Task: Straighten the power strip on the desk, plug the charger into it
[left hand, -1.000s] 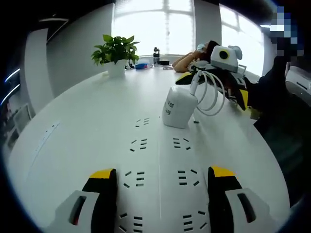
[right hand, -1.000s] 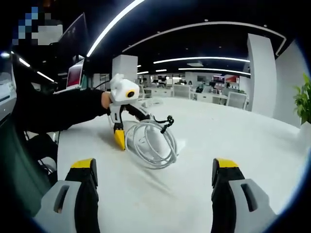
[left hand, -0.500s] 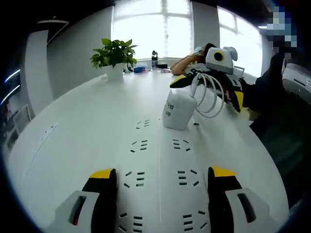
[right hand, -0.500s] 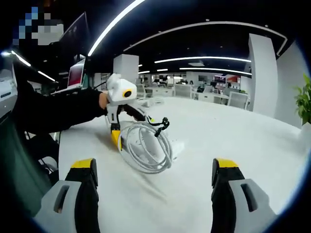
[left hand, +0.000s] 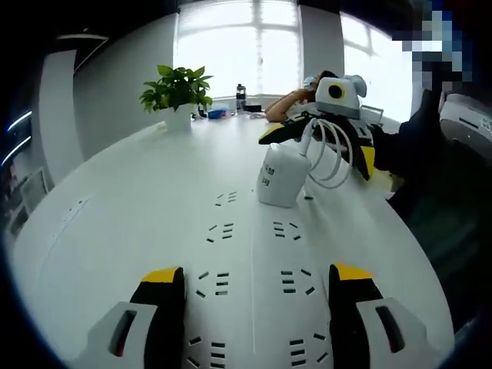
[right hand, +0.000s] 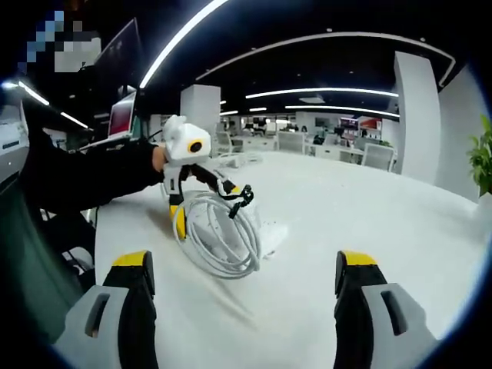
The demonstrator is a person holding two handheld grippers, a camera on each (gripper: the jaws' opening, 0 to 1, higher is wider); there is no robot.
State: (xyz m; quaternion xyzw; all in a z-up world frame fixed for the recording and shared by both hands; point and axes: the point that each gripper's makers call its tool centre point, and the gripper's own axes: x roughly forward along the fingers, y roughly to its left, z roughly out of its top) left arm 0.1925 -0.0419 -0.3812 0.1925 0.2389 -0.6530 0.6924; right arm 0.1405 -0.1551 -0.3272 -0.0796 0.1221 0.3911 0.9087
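White hard-plastic charger (left hand: pixel 280 175), light and smooth, stands on the power strip (left hand: pixel 254 261) near the desk (left hand: pixel 115 177) edge beside the person. Judged best grasped by its flat sides, clear of the springy cable coil (left hand: pixel 334 154). Left gripper (left hand: pixel 254 307) and right gripper (right hand: pixel 246 300) are both spread and empty.

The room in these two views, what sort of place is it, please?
Most likely an open-plan office. The right gripper view shows rows of desks and chairs under long ceiling light strips and a computer monitor. The left gripper view shows a large white table with a potted plant by bright windows.
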